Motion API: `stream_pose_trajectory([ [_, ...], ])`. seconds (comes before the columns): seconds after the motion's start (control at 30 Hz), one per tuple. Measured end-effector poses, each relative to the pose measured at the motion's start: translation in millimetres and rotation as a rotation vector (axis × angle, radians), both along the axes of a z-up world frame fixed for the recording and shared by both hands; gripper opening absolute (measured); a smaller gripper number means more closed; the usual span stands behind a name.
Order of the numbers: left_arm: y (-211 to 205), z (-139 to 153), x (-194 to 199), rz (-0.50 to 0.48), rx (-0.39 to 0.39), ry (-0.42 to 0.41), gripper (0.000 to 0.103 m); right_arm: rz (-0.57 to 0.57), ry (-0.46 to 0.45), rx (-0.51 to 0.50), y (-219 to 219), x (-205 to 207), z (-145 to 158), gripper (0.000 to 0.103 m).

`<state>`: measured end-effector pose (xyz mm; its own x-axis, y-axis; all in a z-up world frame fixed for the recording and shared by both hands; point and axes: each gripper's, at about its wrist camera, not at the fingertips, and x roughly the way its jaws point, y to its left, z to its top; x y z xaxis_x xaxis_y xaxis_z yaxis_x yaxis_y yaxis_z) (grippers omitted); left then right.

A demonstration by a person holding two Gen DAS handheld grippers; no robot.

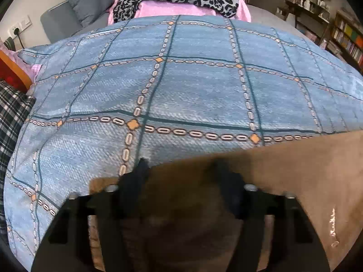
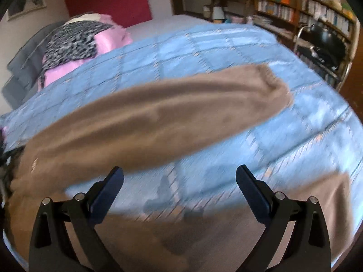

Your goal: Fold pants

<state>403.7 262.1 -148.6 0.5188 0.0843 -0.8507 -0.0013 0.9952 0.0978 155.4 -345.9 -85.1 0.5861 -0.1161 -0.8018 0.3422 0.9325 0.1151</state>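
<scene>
While the brown pants [image 2: 158, 115] lie across the blue quilt [image 1: 181, 79], the left gripper [image 1: 181, 170] is buried in their fabric — grip unclear — and the right gripper [image 2: 179, 176] hangs spread wide, holding nothing.

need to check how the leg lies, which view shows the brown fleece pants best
The right wrist view: one long leg of the brown fleece pants stretches across the blue checked bedspread, though blurred. The left wrist view shows only a close edge.

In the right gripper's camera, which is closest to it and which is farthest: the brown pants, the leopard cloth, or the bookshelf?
From the right gripper:
1. Brown pants, just ahead, across the blue bedspread.
2. Leopard cloth, far left, at the bed's far end.
3. Bookshelf, far right, against the wall.
</scene>
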Motion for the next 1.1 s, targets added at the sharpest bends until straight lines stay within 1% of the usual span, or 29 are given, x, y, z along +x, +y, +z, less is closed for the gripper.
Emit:
stream_pose_trajectory([
  [0.03, -1, 1, -1, 0.000, -0.003, -0.001, 0.043, -0.008, 0.002, -0.017, -11, 9, 2, 0.098],
  [0.07, -2, 1, -2, -0.001, -0.011, -0.002, 0.038, -0.019, 0.007, -0.032, -21, 18, 4, 0.098],
  [0.13, -4, 3, -4, 0.006, -0.014, -0.006, 0.025, -0.041, 0.007, -0.059, -48, 39, 7, 0.097],
  [0.17, -4, 4, -5, 0.012, -0.010, -0.008, 0.022, -0.054, 0.007, -0.078, -59, 48, 8, 0.097],
  [0.23, -3, 6, -7, 0.026, -0.013, -0.014, 0.013, -0.080, 0.008, -0.120, -86, 68, 11, 0.095],
  [0.27, -2, 8, -8, 0.033, -0.018, -0.020, 0.011, -0.091, 0.007, -0.134, -97, 77, 11, 0.094],
  [0.3, -1, 9, -8, 0.037, -0.020, -0.024, 0.007, -0.100, 0.011, -0.147, -112, 88, 10, 0.091],
  [0.33, 1, 11, -10, 0.042, -0.024, -0.029, 0.007, -0.110, 0.019, -0.152, -124, 98, 9, 0.086],
  [0.4, 2, 16, -13, 0.052, -0.033, -0.047, 0.006, -0.132, 0.038, -0.144, -147, 114, 3, 0.084],
  [0.5, 4, 20, -19, 0.066, -0.051, -0.073, 0.006, -0.173, 0.071, -0.125, -174, 134, -12, 0.074],
  [0.6, 3, 27, -22, 0.076, -0.061, -0.092, 0.005, -0.178, 0.091, -0.170, -187, 150, -20, 0.073],
  [0.67, 1, 31, -24, 0.073, -0.057, -0.101, 0.005, -0.183, 0.105, -0.174, -195, 161, -27, 0.073],
  [0.8, -1, 39, -26, 0.065, -0.054, -0.113, 0.005, -0.239, 0.145, -0.094, -222, 176, -47, 0.073],
  [0.87, -3, 42, -27, 0.063, -0.048, -0.116, 0.005, -0.253, 0.141, -0.043, -231, 177, -53, 0.053],
  [0.9, -3, 42, -27, 0.064, -0.047, -0.116, 0.005, -0.251, 0.136, 0.004, -235, 177, -57, 0.041],
  [0.93, -3, 44, -28, 0.066, -0.048, -0.117, 0.005, -0.254, 0.133, 0.025, -237, 176, -58, 0.035],
  [1.0, -3, 45, -29, 0.076, -0.048, -0.119, 0.005, -0.242, 0.123, 0.004, -235, 174, -55, 0.028],
  [1.07, -2, 49, -31, 0.089, -0.052, -0.127, 0.005, -0.221, 0.113, -0.038, -228, 169, -46, 0.025],
  [1.1, -2, 51, -33, 0.090, -0.054, -0.133, 0.005, -0.218, 0.104, -0.078, -223, 163, -38, 0.025],
])
